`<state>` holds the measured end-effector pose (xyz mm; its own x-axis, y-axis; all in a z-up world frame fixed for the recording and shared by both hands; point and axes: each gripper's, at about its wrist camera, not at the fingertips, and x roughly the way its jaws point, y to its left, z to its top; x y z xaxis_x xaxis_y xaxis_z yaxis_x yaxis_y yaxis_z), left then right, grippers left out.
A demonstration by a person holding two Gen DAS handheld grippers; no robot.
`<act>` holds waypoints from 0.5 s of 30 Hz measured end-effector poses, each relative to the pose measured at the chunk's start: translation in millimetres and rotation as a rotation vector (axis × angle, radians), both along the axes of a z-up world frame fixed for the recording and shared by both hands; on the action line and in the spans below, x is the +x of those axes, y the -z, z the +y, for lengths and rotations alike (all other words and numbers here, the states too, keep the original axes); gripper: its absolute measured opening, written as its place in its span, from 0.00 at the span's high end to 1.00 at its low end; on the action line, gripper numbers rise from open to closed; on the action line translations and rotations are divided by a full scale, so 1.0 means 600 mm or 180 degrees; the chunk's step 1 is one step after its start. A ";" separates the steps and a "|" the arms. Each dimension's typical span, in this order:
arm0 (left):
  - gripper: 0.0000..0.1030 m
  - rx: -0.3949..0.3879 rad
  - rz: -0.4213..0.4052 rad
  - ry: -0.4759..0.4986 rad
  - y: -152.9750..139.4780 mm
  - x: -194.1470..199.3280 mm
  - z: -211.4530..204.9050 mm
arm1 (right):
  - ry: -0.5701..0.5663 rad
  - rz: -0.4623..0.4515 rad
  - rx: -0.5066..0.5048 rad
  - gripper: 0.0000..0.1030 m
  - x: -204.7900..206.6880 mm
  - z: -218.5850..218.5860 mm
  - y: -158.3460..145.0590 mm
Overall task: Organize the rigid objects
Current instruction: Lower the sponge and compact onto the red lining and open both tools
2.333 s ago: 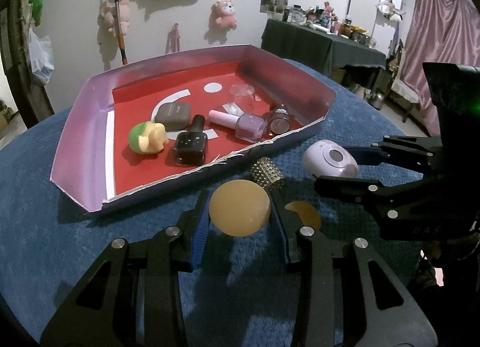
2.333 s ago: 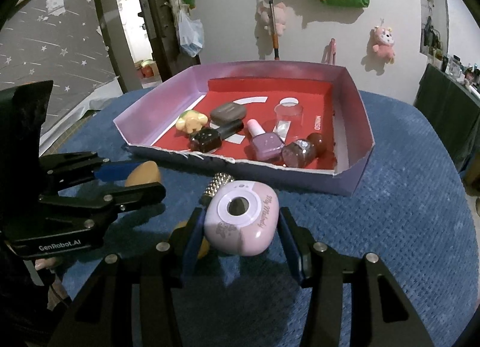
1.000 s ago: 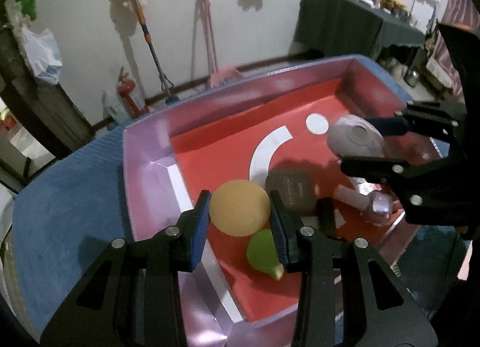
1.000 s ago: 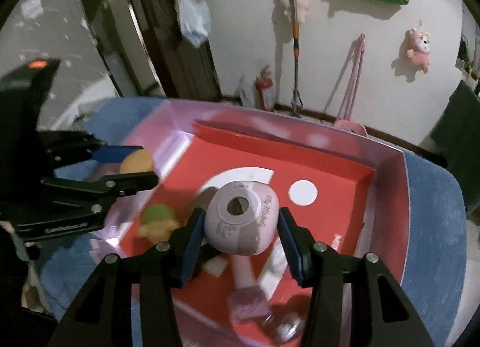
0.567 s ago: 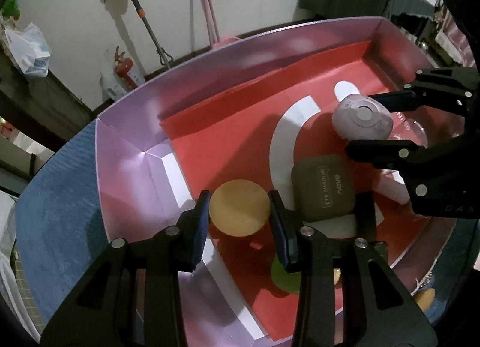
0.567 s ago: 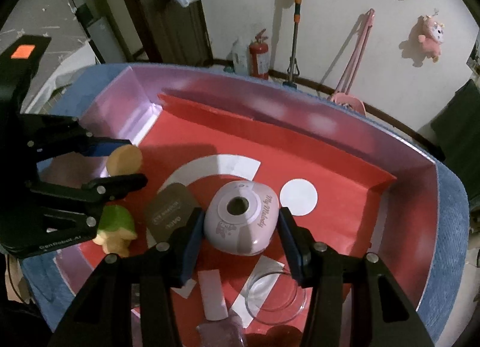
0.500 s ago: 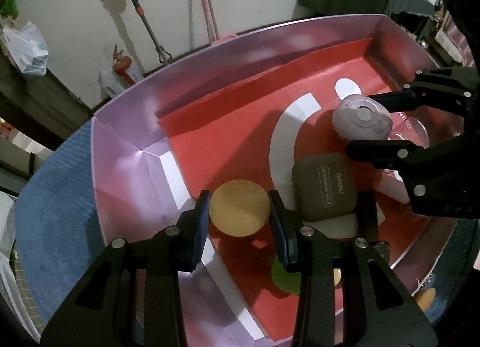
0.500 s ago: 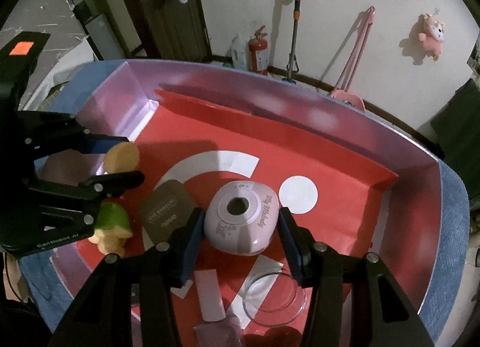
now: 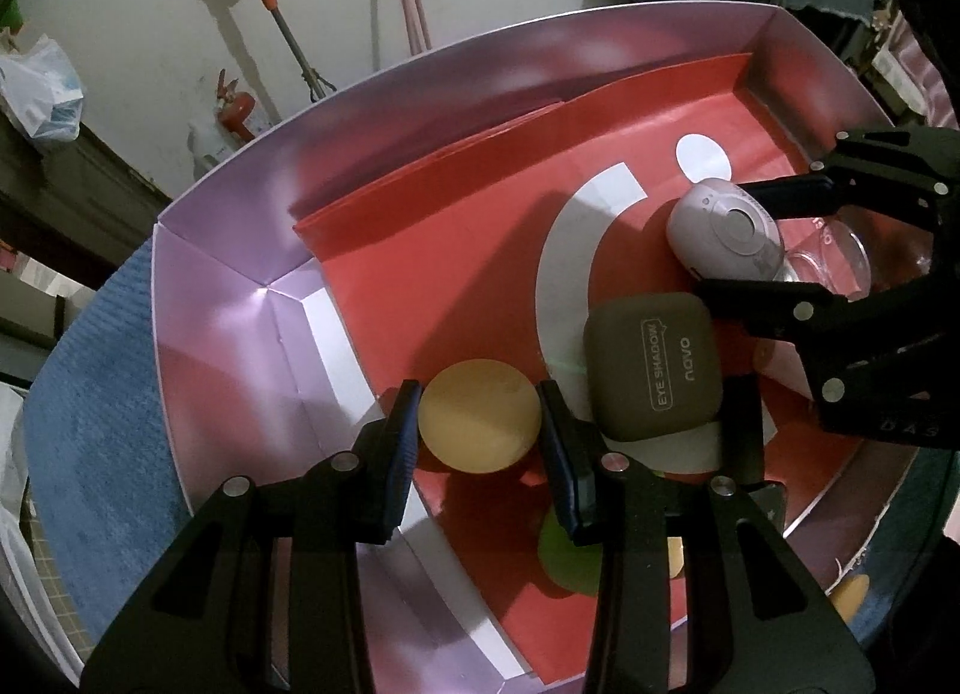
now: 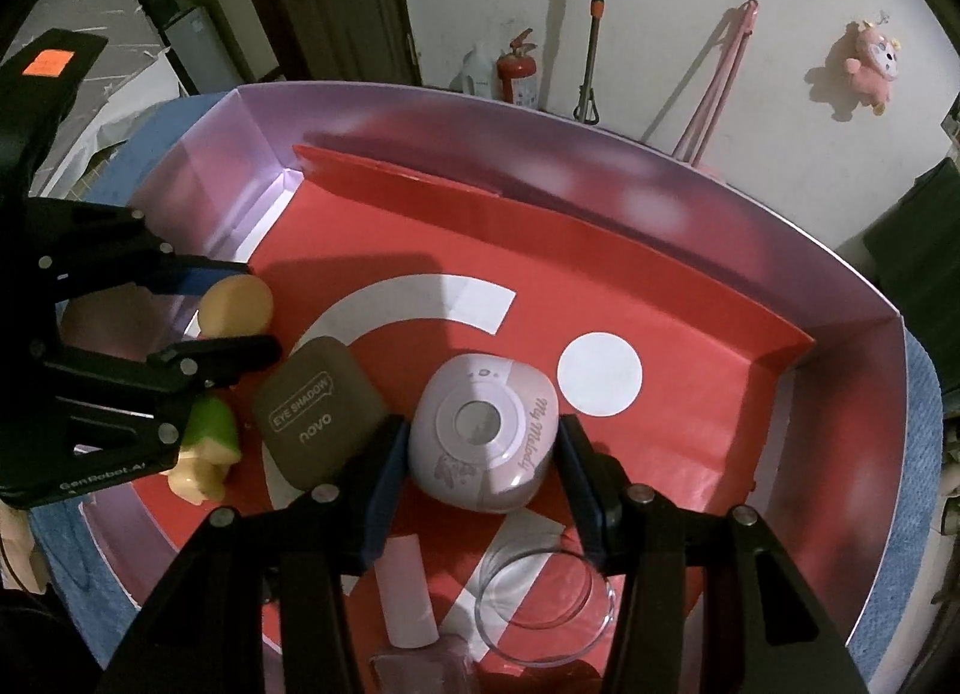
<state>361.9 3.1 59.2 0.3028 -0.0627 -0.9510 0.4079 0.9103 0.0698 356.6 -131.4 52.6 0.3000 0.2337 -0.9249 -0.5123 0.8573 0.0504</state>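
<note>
While most items are sitting in the purple-walled red-floored box (image 9: pixel 228 298), you're gripping a tan round disc (image 9: pixel 478 415) in left jaws, a pink rounded gadget (image 10: pixel 486 433) in right, both unreleased.

Round table under a blue textured cloth (image 9: pixel 90 412), a large shallow cardboard tray (image 9: pixel 228 334) with lilac walls and red floor lying directly on it, a small tan round piece (image 9: pixel 849 595) on the cloth beside the tray's near wall
</note>
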 end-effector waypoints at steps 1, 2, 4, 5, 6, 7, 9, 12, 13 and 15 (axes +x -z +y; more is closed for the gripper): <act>0.65 0.0003 -0.0002 0.0004 0.001 0.002 0.002 | 0.0000 0.0001 -0.0004 0.49 0.001 0.001 -0.001; 0.65 0.0001 -0.0001 0.0004 0.001 0.004 0.004 | 0.0000 0.0001 -0.0008 0.49 0.001 0.002 0.000; 0.65 -0.0003 0.0001 0.0003 0.004 0.005 0.002 | 0.0001 -0.0001 -0.0016 0.49 0.001 0.004 -0.001; 0.65 -0.0004 0.0003 0.0004 0.004 0.005 0.002 | 0.0003 0.0000 -0.0013 0.49 0.001 0.004 -0.001; 0.65 -0.0008 0.0004 0.0005 0.004 0.006 0.002 | 0.0007 0.0002 -0.0011 0.49 0.001 0.004 -0.001; 0.65 -0.0019 0.0007 0.0005 0.004 0.006 0.003 | 0.0007 0.0003 -0.0010 0.49 0.001 0.005 -0.002; 0.64 -0.0033 0.0019 0.0002 0.004 0.005 0.005 | 0.0007 0.0005 -0.0008 0.49 0.001 0.005 -0.002; 0.60 -0.0058 0.0027 0.0012 0.005 0.004 0.004 | 0.0011 0.0007 -0.0007 0.49 0.002 0.005 -0.003; 0.59 -0.0063 0.0025 0.0023 0.004 0.003 0.003 | 0.0013 0.0009 -0.0005 0.49 0.002 0.005 -0.002; 0.55 -0.0060 0.0003 0.0031 0.002 -0.001 0.001 | 0.0019 0.0008 -0.0008 0.49 0.002 0.006 -0.003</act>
<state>361.5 3.9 57.7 0.3010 -0.0837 -0.9499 0.4170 0.9074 0.0522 357.9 -127.8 54.6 0.2990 0.2297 -0.9262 -0.5071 0.8604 0.0497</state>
